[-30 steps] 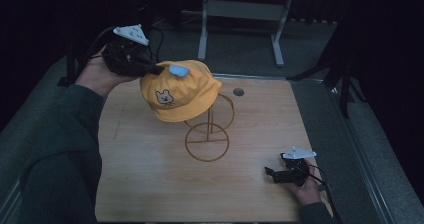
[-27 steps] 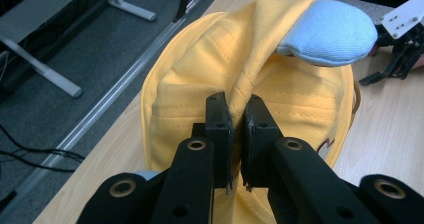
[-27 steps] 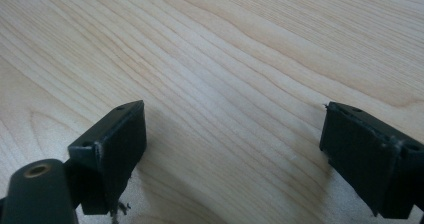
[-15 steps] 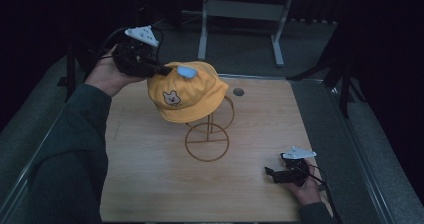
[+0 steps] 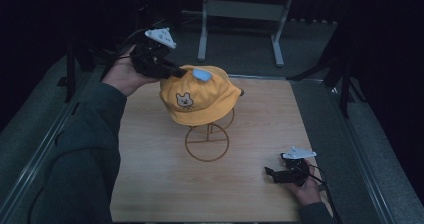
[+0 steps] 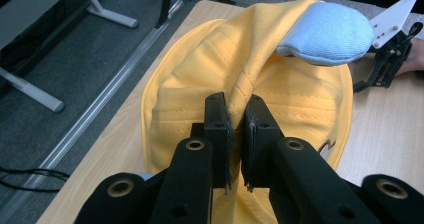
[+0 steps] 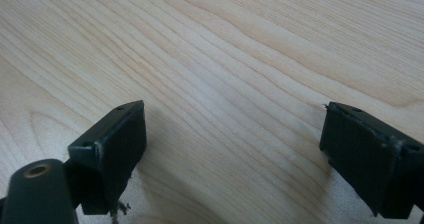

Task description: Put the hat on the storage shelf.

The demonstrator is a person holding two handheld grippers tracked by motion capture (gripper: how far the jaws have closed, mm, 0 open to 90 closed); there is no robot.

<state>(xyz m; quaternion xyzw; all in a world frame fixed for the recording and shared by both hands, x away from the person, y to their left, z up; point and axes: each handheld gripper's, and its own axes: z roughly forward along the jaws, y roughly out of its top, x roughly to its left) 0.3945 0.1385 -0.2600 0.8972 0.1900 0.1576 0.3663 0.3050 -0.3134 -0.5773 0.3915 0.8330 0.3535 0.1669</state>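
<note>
Dim high view: darkness surrounds the lit wooden table (image 5: 250, 184), floor beyond nearly black. Both gripper views are brighter, evenly lit, with nearest jaws soft and slightly blurred.

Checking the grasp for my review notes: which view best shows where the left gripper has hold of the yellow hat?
The left gripper view: the left gripper is shut on a fold of the yellow hat. The high view shows the contact small and far off.

Yellow bucket hat (image 5: 199, 96) with bear face and pale blue ear (image 6: 325, 33) is perched on wire stand, table centre; crown fabric is pinched into ridge at 10 o'clock.
</note>
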